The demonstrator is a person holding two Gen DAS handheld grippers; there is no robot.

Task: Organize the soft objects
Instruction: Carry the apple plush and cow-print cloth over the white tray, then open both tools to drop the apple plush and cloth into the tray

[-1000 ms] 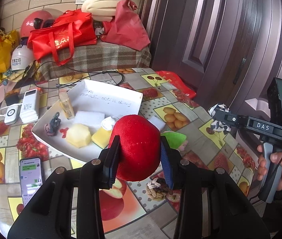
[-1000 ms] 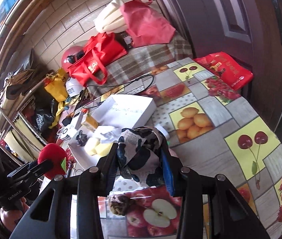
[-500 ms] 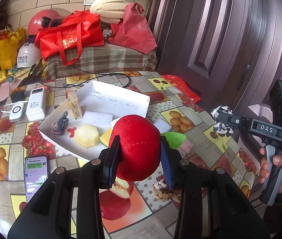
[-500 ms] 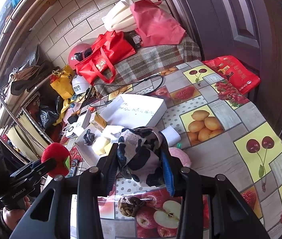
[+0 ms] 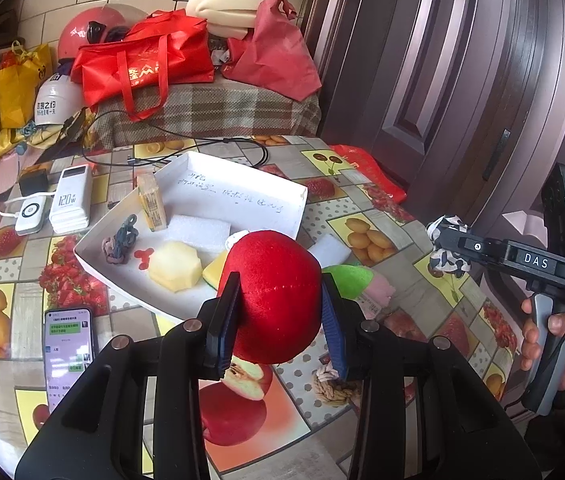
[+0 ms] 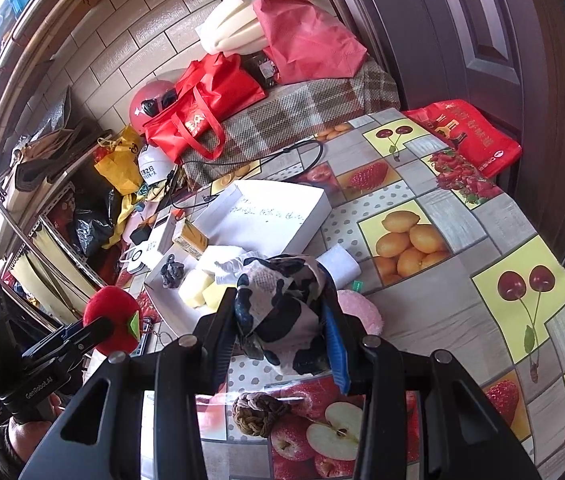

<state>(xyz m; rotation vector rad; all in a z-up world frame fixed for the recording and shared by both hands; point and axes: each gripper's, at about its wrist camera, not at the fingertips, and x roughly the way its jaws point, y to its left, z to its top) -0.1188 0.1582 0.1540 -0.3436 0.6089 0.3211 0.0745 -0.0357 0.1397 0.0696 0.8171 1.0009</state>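
We have both tools loaded and held above the surface (image 5: pixel 410 232). The left hand-held gripper (image 5: pixel 280 312) is clenched on the red plush (image 5: pixel 272 292), its pads pressing the two flanks so the ball bulges out ahead of them, with a green leaf (image 5: pixel 348 278) sticking out on the right. The right hand-held gripper (image 6: pixel 282 320) is clenched on the cow cloth (image 6: pixel 282 304), a crumpled black-and-white wad that fills the gap between its pads. What matters for the coming move is where the white tray (image 5: pixel 242 196) lies: from the left tool it sits straight ahead and slightly to the left, just beyond the plush and lower down, with its long axis running from near-left to far-right. From the right tool the same tray (image 6: pixel 282 212) lies ahead and to the left, with its near corner hidden behind the cloth. We judge the left hand nearer, since the plush already overlaps the tray's near edge in its own view, though we cannot tell how high above the tray it hangs. Foam pieces (image 5: pixel 178 266) and a dark knot (image 5: pixel 120 238) fill the near half, so the bare far half looks like the better landing spot. A pink plush (image 6: pixel 358 308) and a rope knot (image 6: pixel 260 410) lie on the surface outside the tray.
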